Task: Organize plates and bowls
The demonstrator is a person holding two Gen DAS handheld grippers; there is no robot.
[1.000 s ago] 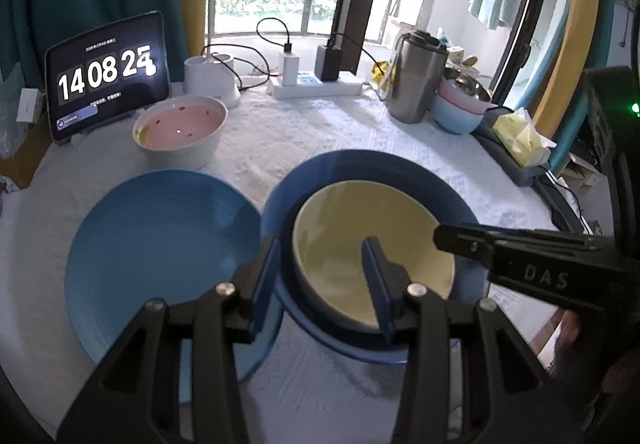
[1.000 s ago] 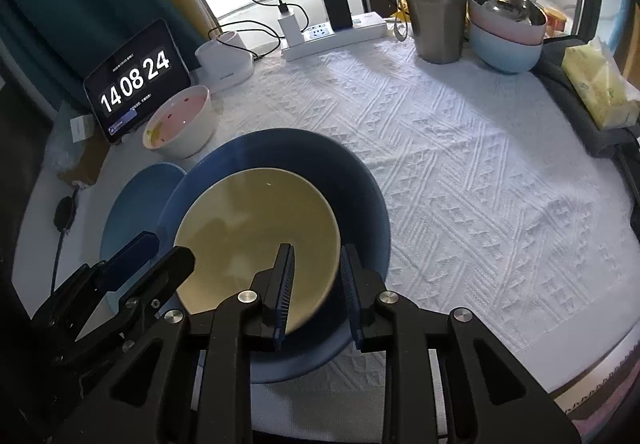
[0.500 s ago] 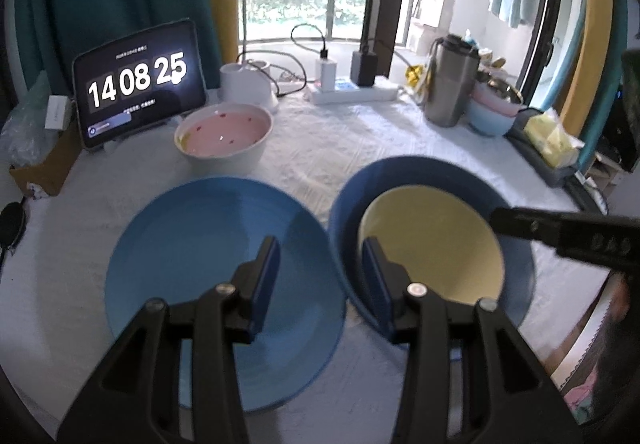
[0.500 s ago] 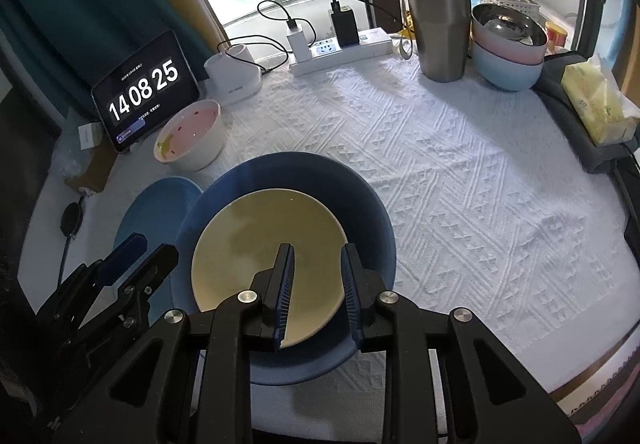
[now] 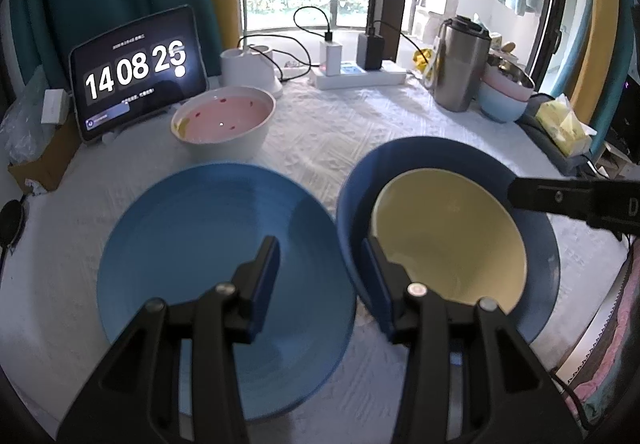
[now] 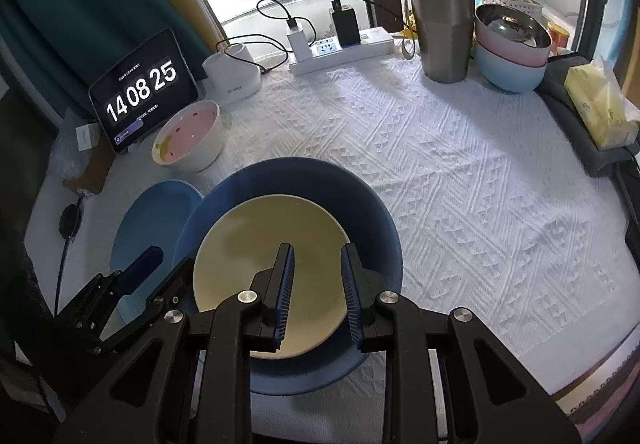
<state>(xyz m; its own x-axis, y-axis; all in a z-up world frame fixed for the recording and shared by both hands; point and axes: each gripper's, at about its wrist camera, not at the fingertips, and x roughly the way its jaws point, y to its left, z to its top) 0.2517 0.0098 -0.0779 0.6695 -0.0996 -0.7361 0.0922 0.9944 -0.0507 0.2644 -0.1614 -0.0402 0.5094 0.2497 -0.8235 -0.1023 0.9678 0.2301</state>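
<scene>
Landmark: dark blue dish [image 6: 394, 244], flat on the white tablecloth [image 6: 460, 184] near the front edge.

Inside the dish: yellow plate [image 6: 260, 236], lying level, leaving a dark blue ring of rim showing all round.

Just left of the dish: light blue plate [image 5: 200, 236], flat on the cloth, rims close together; cannot tell whether touching.

Behind and left of the dish, past the light blue plate: white bowl with a pink inside [image 5: 224, 116], upright and standing apart from both plates.

Further behind and left of the dish: tablet [image 5: 136, 72] propped up, showing a clock.

Straight behind the dish, well apart, by the window: white power strip [image 6: 344, 48] with chargers plugged in.

Behind and right of the dish, well apart: steel tumbler [image 6: 440, 32], and just beside it a stack of bowls [image 6: 512, 64], pale blue under pink under steel.

Far right of the dish: yellow tissue pack [image 6: 596, 104].

Left gripper [image 5: 322, 272]: hangs over the gap between the light blue plate and the dish's left rim, fingers moderately apart, gripping nothing.

Right gripper [image 6: 319, 280]: hovers over the near part of the yellow plate inside the dish, fingers narrowly apart, pads clear of the plate, nothing held.
</scene>
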